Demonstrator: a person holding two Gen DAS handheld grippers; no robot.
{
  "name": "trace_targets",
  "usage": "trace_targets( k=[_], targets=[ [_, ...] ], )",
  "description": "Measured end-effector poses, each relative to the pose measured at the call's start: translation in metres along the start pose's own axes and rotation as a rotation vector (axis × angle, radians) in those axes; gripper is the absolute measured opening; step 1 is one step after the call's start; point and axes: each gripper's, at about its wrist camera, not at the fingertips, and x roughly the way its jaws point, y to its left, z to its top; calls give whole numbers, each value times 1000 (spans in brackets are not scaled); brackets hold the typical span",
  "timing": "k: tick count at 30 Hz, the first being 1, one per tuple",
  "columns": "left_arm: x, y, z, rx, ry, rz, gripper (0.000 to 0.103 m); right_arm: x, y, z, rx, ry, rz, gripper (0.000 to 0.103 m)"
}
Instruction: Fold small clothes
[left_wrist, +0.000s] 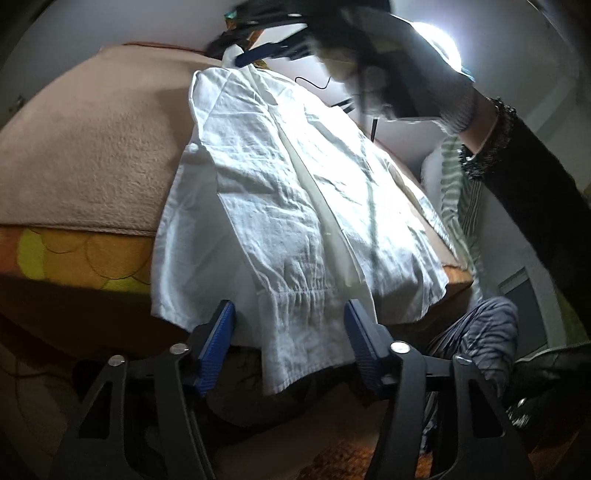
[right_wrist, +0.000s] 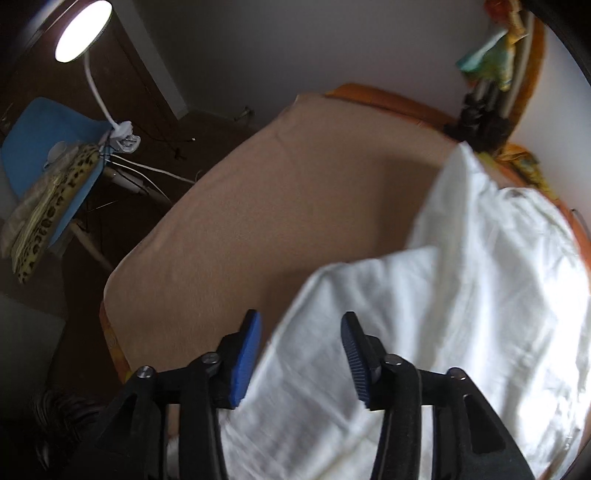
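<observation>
The white garment (left_wrist: 295, 206) lies spread on the tan blanket (left_wrist: 92, 155), its gathered hem drooping over the near edge, probably laid flat for folding. Left gripper (left_wrist: 290, 334) and right gripper (right_wrist: 301, 350) hang open, holding nothing.

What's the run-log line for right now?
stage: laying out | white garment: spread on tan blanket, hem overhanging edge | left gripper: open | right gripper: open, over garment
</observation>
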Motion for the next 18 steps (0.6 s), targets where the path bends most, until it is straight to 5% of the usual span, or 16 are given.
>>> trace_targets(
  k=[6, 10, 12, 14, 18],
  targets=[
    [9, -6, 5, -5, -27, -53, 38, 49, 16, 13, -37, 89, -123, 49],
    [18, -6, 7, -22, -22, -82, 25, 60, 8, 13, -23, 100, -169, 30],
    [21, -6, 8, -25, -21, -99, 7, 62, 5, 11, -22, 92, -170, 19],
    [19, -5, 9, -35, -25, -116, 5, 62, 5, 9, -28, 82, -162, 4],
    [5, -6, 10, -35, -45, -119, 4, 54, 0, 9, -1, 42, -126, 0]
  ],
)
